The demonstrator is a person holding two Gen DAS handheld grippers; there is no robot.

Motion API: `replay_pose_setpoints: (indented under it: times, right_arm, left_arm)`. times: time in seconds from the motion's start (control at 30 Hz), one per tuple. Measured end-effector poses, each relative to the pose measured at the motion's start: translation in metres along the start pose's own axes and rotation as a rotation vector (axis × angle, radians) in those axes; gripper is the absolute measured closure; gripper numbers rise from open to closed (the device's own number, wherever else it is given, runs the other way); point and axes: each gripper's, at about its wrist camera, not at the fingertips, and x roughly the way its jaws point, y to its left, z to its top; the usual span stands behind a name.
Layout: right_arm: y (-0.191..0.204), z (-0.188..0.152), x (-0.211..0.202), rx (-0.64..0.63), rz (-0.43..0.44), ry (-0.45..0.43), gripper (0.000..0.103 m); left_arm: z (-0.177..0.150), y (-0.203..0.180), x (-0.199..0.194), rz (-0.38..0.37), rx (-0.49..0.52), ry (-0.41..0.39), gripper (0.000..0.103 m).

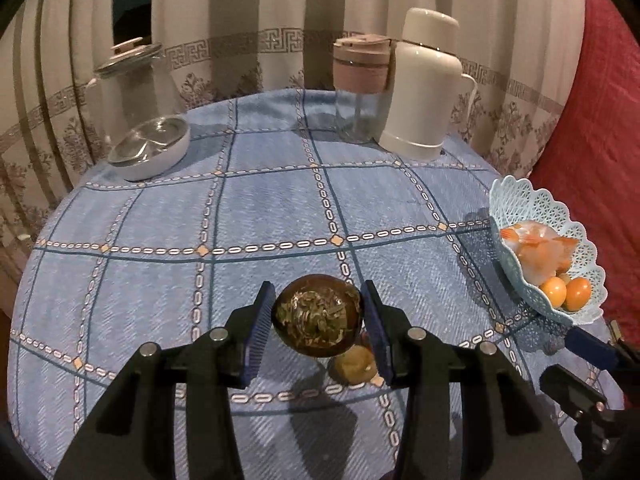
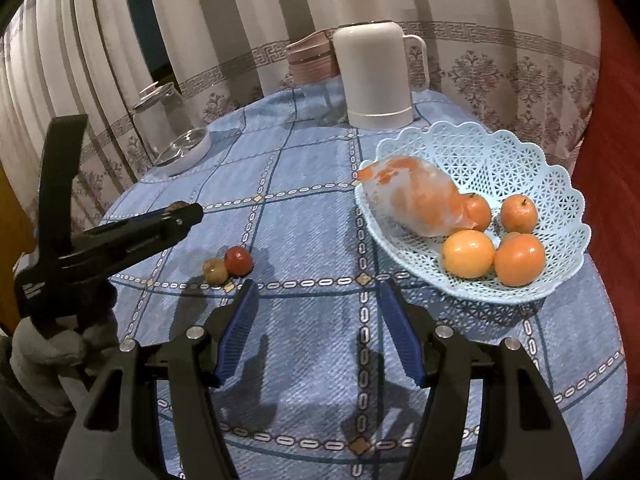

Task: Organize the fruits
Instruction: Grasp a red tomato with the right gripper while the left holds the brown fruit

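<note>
My left gripper (image 1: 318,318) is shut on a brown round fruit with dried leaves on top (image 1: 318,316), held above the table. It also shows from the side in the right wrist view (image 2: 180,212). Below it lie a small yellowish fruit (image 1: 354,364) (image 2: 215,270) and a small red fruit (image 2: 239,261), touching each other. My right gripper (image 2: 316,320) is open and empty over the tablecloth. A light blue lattice basket (image 2: 516,156) (image 1: 516,208) at the right holds several orange fruits (image 2: 468,253) and a plastic bag of orange pieces (image 2: 416,196).
A white thermos (image 2: 374,60) and a pink-lidded glass cup (image 1: 360,88) stand at the back. A white dish with a glass lid (image 1: 150,148) and a glass jar (image 1: 132,76) stand back left. The round table has a blue checked cloth (image 1: 260,216); curtains hang behind.
</note>
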Motion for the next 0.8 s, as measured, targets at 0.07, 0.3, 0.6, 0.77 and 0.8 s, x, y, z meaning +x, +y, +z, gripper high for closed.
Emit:
replay_pose_setpoints:
  times: [0.07,0.3,0.6,0.77,0.8]
  right_arm:
    - [0.004,-0.001,0.001,-0.004,0.001,0.003,0.038]
    - [0.015,-0.007,0.002,0.001,0.021,0.014,0.038]
    - [0.041,-0.026,0.015,0.000,0.112,0.088,0.038]
    - [0.069,-0.040,0.024,-0.063,0.158,0.142,0.041]
    - [0.073,-0.042,0.026,-0.073,0.160,0.151,0.044]
  left_arm:
    - [-0.002,0.004,-0.005,-0.001,-0.008,-0.006,0.059]
    - [-0.010,0.023,-0.019,0.011,-0.036,-0.026,0.059]
    - [-0.023,0.050,-0.034,0.029,-0.082,-0.050,0.059]
    - [-0.029,0.059,-0.041,0.031,-0.097,-0.067,0.059]
    - [-0.030,0.061,-0.042,0.030,-0.100,-0.069,0.059]
